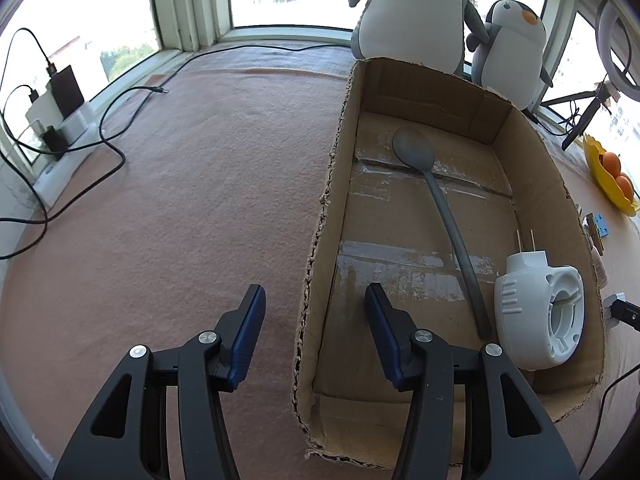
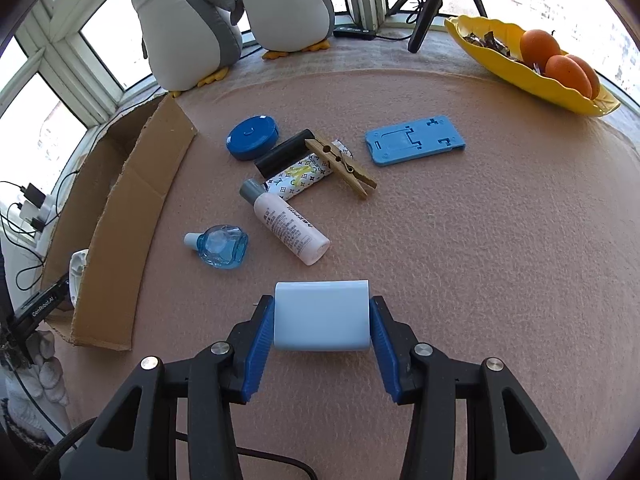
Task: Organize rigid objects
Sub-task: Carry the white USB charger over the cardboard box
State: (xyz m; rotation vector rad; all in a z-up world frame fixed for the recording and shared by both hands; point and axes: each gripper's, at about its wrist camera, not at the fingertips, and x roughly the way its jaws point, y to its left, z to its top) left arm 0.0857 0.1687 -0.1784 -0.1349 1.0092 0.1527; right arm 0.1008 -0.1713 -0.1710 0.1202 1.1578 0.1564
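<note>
**Right tool clamped on the pale blue block, box waiting to my left**

My right tool [image 2: 322,320] pinches the pale blue block [image 2: 321,316] from both sides, each blue pad pressed flat against a short end. The block sits squarely between the fingers, low over the table [image 2: 480,260]. I judge I have taken it across its narrower span so it cannot twist on the way to the box.

The cardboard box [image 2: 132,208] stands to the left of that tool, its near wall just beside the loose items. In it already lie a grey spoon [image 1: 436,208] and a white plug-in device [image 1: 536,312], the device against the right wall, presumably to leave the floor free.

My left tool [image 1: 316,344] holds nothing; its fingers straddle the box's left wall [image 1: 320,240] with air between them, as narrow as I set them here. It probably waits there to steady the box.

Still on the table ahead of the block: a pink bottle [image 2: 290,224], a small blue bottle [image 2: 220,246], a round blue tin [image 2: 251,136], a clothespin [image 2: 340,164] and a blue phone stand [image 2: 414,140].
</note>
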